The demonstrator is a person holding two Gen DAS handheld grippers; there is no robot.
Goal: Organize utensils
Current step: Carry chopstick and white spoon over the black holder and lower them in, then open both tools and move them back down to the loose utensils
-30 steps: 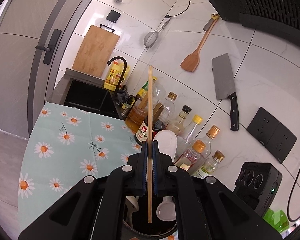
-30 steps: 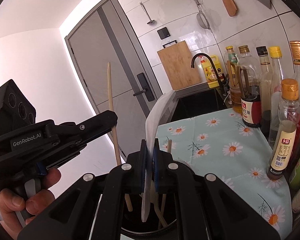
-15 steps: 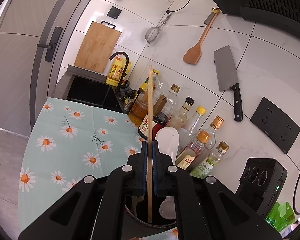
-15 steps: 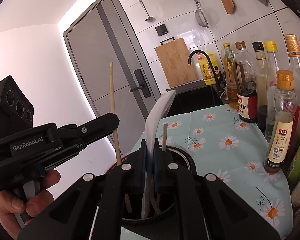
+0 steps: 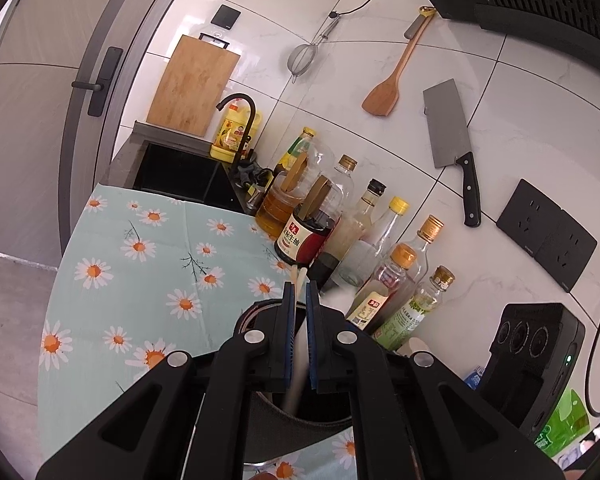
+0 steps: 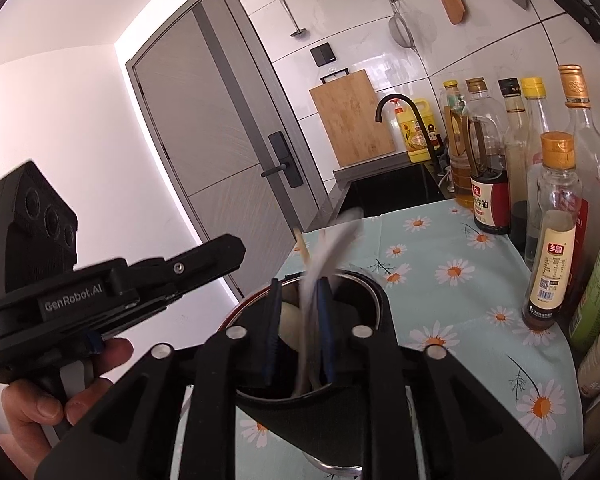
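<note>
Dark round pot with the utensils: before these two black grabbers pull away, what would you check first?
1. Release of the white plastic spoon: not ok; the right gripper has its jaws opening, with the spoon between them.
2. Spoon's lower end inside the dark round pot: ok.
3. The wooden chopsticks standing in the pot: ok.
4. The left gripper free of the chopsticks: cannot tell.
5. The glass sauce bottles clear of both grippers: ok.
</note>
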